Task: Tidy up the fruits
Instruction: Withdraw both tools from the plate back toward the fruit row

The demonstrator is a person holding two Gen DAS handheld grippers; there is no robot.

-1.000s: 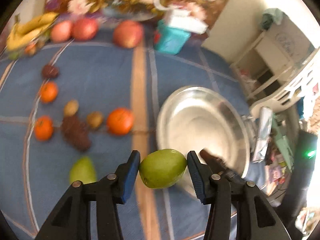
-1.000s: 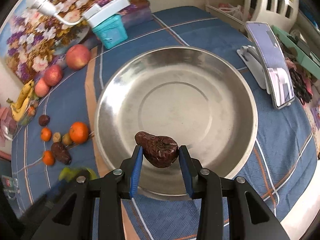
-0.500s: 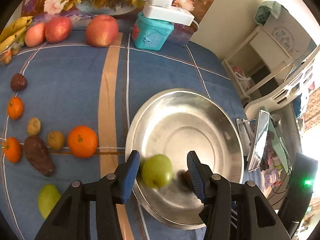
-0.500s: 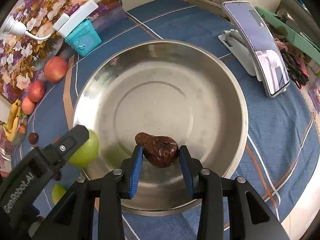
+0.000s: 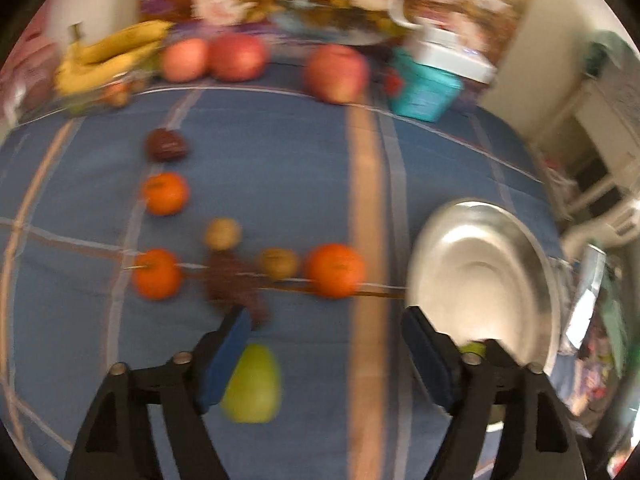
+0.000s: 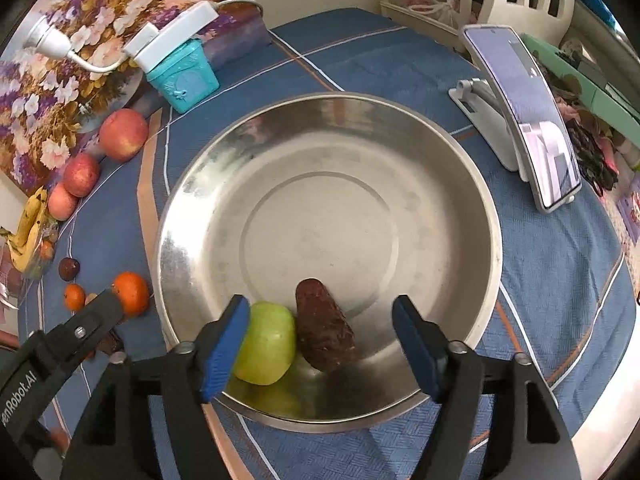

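Fruits (image 6: 264, 348) lie in bowl (image 6: 472, 184); right gripper (image 6: 320, 344), blurred left gripper (image 5: 326, 350) gape wide.

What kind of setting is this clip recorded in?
Probably a home, likely a living or dining room: a table under a blue plaid cloth, a floral painting leaning at its back edge, and a phone on a stand.

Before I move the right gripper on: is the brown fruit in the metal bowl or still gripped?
In the bowl. The brown fruit lies on the metal bowl floor beside the green fruit, and the right gripper is open around it.
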